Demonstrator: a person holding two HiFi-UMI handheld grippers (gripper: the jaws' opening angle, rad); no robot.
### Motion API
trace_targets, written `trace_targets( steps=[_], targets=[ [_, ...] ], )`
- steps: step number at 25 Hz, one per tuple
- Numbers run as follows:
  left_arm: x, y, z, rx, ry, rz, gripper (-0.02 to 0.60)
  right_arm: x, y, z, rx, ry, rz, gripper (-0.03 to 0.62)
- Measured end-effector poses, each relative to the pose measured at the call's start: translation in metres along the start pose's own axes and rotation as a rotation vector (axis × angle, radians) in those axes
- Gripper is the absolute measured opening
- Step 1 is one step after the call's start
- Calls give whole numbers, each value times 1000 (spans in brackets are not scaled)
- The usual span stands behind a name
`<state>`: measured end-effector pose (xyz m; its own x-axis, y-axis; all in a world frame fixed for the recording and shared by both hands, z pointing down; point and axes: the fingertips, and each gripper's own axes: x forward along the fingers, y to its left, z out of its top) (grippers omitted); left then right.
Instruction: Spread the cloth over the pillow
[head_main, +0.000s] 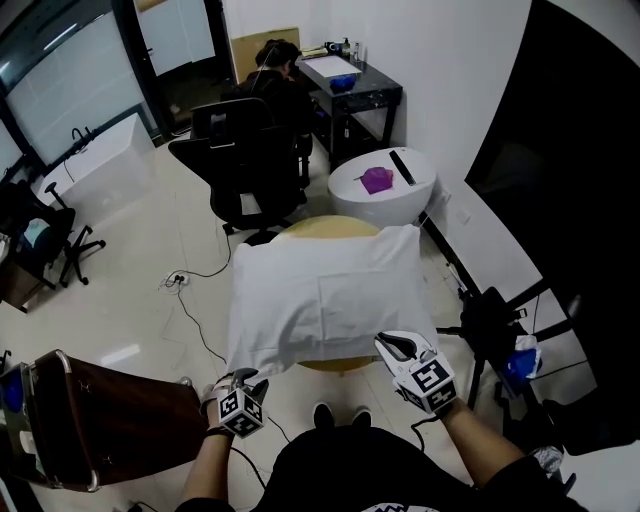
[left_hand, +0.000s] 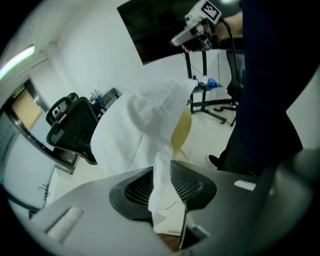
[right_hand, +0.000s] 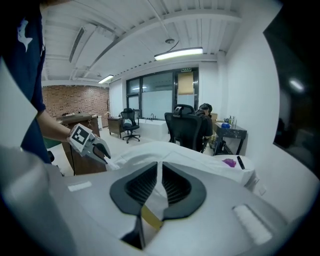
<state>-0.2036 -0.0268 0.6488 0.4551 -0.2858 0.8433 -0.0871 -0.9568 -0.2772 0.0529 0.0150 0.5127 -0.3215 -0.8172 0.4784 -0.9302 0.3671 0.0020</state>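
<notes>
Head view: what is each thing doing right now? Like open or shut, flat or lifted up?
cloth: spread over the round table, its near corners lifted.
left gripper: open, with a corner of the cloth between its jaws.
right gripper: shut on the other near corner of the cloth.
round table: mostly covered by the cloth.
office chair: upright and empty.

Dark top (head_main: 340, 468); pale left claw (head_main: 246, 378) and right claw (head_main: 392, 345) carry marker cubes (head_main: 432, 380)
</notes>
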Motion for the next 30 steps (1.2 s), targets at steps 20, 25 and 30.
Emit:
trace_targets(
  steps=[20,25,30],
  targets=[
    [-67,44,171,-44,-487,7,149,-19,-5,27,26,-39,-21,6],
    [-63,42,170,-18,-477,5,149,-25,-18,18,63,-29,-41,6],
    [-60,40,169,6,-449,10,149,-29,-23,17,65,-29,-43,6]
  ],
)
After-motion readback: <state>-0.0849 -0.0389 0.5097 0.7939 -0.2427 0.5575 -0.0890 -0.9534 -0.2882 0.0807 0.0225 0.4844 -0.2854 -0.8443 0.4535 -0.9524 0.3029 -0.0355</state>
